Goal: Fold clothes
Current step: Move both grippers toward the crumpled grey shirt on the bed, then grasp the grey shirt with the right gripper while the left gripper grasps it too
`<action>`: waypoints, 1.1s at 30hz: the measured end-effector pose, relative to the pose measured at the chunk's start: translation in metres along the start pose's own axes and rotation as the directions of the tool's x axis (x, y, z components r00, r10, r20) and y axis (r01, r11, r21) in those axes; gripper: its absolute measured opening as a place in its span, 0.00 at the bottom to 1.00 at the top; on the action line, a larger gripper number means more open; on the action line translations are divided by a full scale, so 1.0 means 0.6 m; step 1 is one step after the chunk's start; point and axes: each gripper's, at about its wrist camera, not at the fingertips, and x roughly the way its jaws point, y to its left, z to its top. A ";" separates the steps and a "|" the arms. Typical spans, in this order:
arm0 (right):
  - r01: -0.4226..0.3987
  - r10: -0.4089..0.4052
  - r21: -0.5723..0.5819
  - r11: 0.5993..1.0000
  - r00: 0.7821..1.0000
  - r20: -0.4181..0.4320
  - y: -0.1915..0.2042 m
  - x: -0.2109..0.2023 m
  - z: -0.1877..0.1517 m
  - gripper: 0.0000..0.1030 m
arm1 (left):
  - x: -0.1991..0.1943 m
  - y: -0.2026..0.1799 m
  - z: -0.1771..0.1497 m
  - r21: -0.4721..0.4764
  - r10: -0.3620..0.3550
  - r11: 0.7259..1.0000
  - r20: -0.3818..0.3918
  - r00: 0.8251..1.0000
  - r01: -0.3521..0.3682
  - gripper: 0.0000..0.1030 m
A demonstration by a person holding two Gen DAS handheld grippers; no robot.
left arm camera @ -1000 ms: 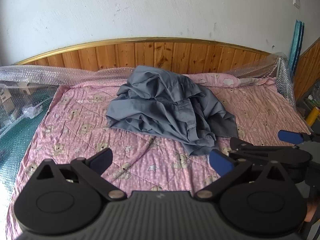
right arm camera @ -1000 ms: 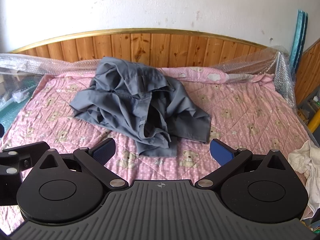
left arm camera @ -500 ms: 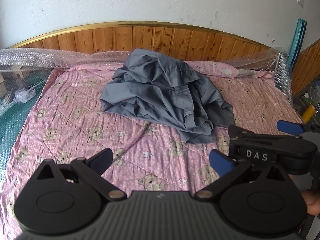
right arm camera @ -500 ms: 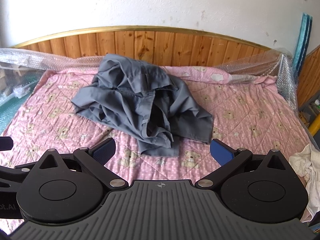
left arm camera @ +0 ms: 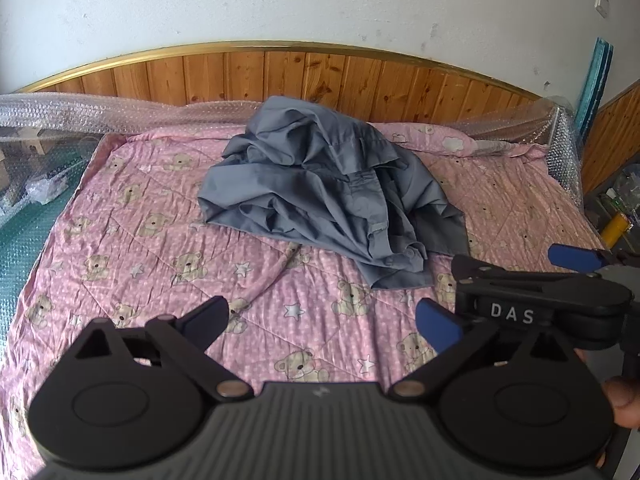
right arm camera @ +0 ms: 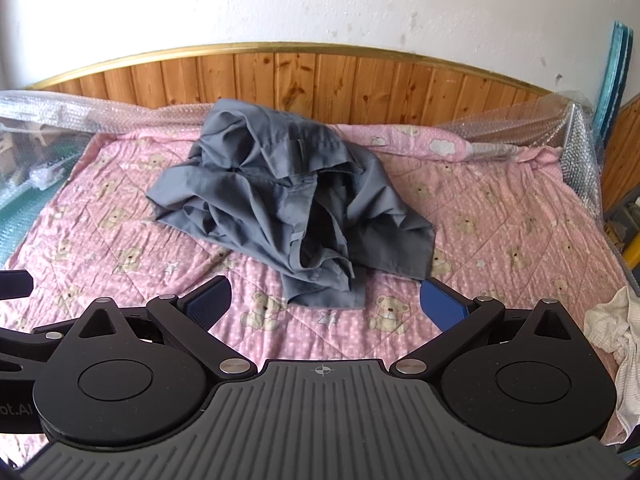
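Though crumpled, garment (right arm camera: 288,204) beyond tool (right arm camera: 326,300)

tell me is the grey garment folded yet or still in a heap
Still in a heap. The grey garment lies crumpled on the pink bedspread, layers bunched unevenly, no flat folds; neither gripper touches it.

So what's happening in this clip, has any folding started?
Not yet. A person holds a gripper in each hand over a bed with a pink bear-print quilt. A grey garment lies crumpled in a heap near the headboard, untouched. The left gripper and right gripper are both open and empty, short of the cloth. A white cloth sits at the bed's right edge.
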 end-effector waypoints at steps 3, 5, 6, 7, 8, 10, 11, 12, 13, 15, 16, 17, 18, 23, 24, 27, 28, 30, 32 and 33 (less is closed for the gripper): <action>0.006 -0.006 -0.012 1.000 1.000 -0.002 0.004 0.004 0.002 0.98 | 0.003 0.002 0.001 0.005 -0.004 1.000 0.001 1.000 0.004 0.90; 0.012 -0.012 -0.025 1.000 1.000 0.003 0.008 0.005 0.002 0.97 | 0.005 0.002 0.002 0.009 -0.005 1.000 0.002 1.000 0.005 0.85; 0.011 -0.011 -0.032 0.999 1.000 0.008 0.010 0.005 0.002 0.88 | 0.006 0.002 0.001 0.015 -0.004 1.000 0.004 1.000 0.004 0.75; 0.005 -0.005 -0.034 0.999 1.000 0.001 0.011 0.007 0.002 0.80 | 0.007 0.002 0.001 0.020 -0.003 1.000 0.005 1.000 0.003 0.65; -0.001 0.001 -0.034 0.999 1.000 -0.008 0.012 0.010 0.003 0.54 | 0.008 0.002 0.000 0.026 -0.002 1.000 0.006 1.000 0.002 0.44; -0.015 0.014 -0.034 0.999 1.000 -0.027 0.014 0.015 0.004 0.00 | 0.010 0.005 0.001 0.029 0.001 1.000 0.007 1.000 -0.001 0.13; -0.019 0.018 -0.038 0.999 1.000 -0.025 0.015 0.016 0.003 0.00 | 0.011 0.006 0.002 0.029 0.000 1.000 0.009 1.000 -0.001 0.01; -0.023 0.022 -0.043 0.999 1.000 -0.021 0.016 0.017 0.003 0.00 | 0.015 0.008 0.003 0.020 0.001 1.000 0.012 1.000 -0.001 0.00; -0.019 0.019 -0.055 0.998 1.000 -0.007 0.019 0.016 0.002 0.00 | 0.019 0.010 0.005 0.010 0.001 1.000 0.015 1.000 -0.001 0.00; -0.026 0.026 -0.055 0.998 1.000 0.007 0.021 0.015 0.002 0.00 | 0.027 0.014 0.009 -0.011 0.001 1.000 0.020 1.000 -0.001 0.00; -0.027 0.027 -0.059 0.998 1.000 0.009 0.022 0.016 0.003 0.00 | 0.031 0.016 0.011 -0.021 0.002 1.000 0.023 1.000 -0.001 0.00; -0.032 0.033 -0.059 0.998 0.999 0.003 0.022 0.018 0.004 0.00 | 0.035 0.018 0.013 -0.031 0.002 1.000 0.025 1.000 -0.001 0.00; -0.035 0.035 -0.059 0.998 0.999 -0.004 0.023 0.021 0.005 0.00 | 0.039 0.020 0.015 -0.042 0.003 0.999 0.028 1.000 -0.001 0.00; -0.026 0.025 -0.052 0.998 0.999 -0.022 0.015 0.040 0.007 0.01 | 0.060 0.029 0.024 -0.093 0.005 0.996 0.041 0.999 -0.001 0.03; -0.020 0.019 -0.048 0.999 1.000 -0.019 0.012 0.044 0.008 0.21 | 0.064 0.031 0.026 -0.103 0.005 0.995 0.044 0.999 -0.001 0.18; 0.003 -0.004 -0.068 0.998 1.000 -0.016 0.001 0.069 0.002 0.98 | 0.076 0.037 0.032 -0.134 0.007 0.991 0.052 0.999 0.000 1.00; 0.003 -0.004 -0.071 0.997 1.000 -0.020 -0.005 0.080 -0.002 0.97 | 0.080 0.038 0.033 -0.144 0.008 0.990 0.054 0.998 0.000 1.00; -0.006 0.002 -0.061 0.998 0.998 -0.058 -0.020 0.112 -0.011 0.98 | 0.097 0.045 0.041 -0.172 0.007 0.985 0.037 0.999 -0.001 1.00; -0.031 0.028 -0.027 0.999 0.994 -0.110 -0.041 0.151 -0.017 0.98 | 0.127 0.054 0.052 -0.208 0.007 0.978 -0.002 1.000 -0.007 1.00; -0.040 0.038 -0.009 0.999 0.991 -0.131 -0.051 0.170 -0.019 0.98 | 0.141 0.057 0.058 -0.222 0.011 0.975 -0.016 1.000 -0.014 1.00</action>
